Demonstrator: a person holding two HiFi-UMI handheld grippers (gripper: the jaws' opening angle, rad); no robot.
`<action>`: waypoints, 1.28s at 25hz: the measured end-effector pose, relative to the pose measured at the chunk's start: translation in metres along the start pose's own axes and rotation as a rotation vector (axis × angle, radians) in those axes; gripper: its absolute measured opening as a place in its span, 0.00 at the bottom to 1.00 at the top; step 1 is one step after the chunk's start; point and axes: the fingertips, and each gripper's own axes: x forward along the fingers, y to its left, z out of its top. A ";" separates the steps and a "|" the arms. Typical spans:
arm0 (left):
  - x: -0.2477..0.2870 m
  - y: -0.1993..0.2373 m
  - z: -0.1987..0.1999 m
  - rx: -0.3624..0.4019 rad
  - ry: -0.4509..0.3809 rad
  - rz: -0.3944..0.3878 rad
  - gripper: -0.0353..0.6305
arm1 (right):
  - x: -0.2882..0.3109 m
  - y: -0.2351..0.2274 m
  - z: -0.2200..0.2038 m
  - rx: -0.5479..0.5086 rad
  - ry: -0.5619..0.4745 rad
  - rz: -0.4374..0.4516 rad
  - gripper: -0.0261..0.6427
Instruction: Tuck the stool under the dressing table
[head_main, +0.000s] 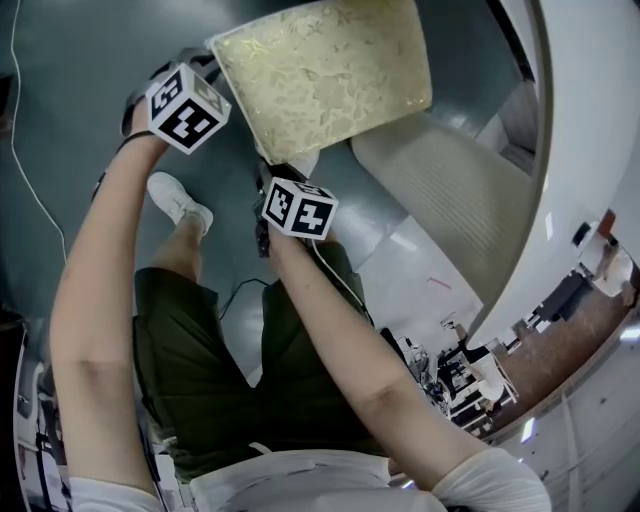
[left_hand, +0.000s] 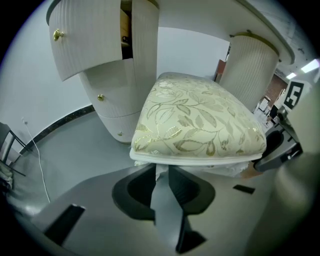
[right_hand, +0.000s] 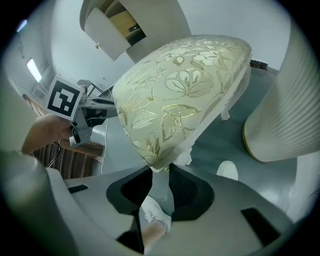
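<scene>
The stool (head_main: 325, 75) has a cream cushion with a gold leaf pattern on a white frame, and stands on the grey floor in front of the dressing table (head_main: 560, 200). My left gripper (left_hand: 161, 170) is at the stool's near left corner, with its jaws shut on the white frame (left_hand: 158, 171) under the cushion edge. My right gripper (right_hand: 160, 172) is at the near right corner. The cushion's corner (right_hand: 159, 162) dips between its jaw tips, which stand slightly apart. Both grippers point steeply down.
The dressing table has two ribbed white pedestals (left_hand: 115, 100) (left_hand: 250, 65) with a knee gap between them beyond the stool. The left pedestal's curved door (left_hand: 90, 40) stands open. The person's white shoe (head_main: 180, 200) is just behind the stool. A thin cable (head_main: 30, 180) lies on the floor at left.
</scene>
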 end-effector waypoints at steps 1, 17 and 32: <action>0.000 0.001 -0.003 -0.005 -0.001 0.004 0.18 | 0.000 0.001 -0.001 -0.005 -0.002 -0.005 0.20; 0.079 -0.065 0.131 -0.052 -0.041 0.037 0.14 | -0.046 -0.156 0.078 -0.037 -0.062 -0.044 0.19; 0.121 -0.081 0.215 -0.056 -0.139 0.003 0.13 | -0.071 -0.238 0.150 -0.023 -0.208 -0.197 0.13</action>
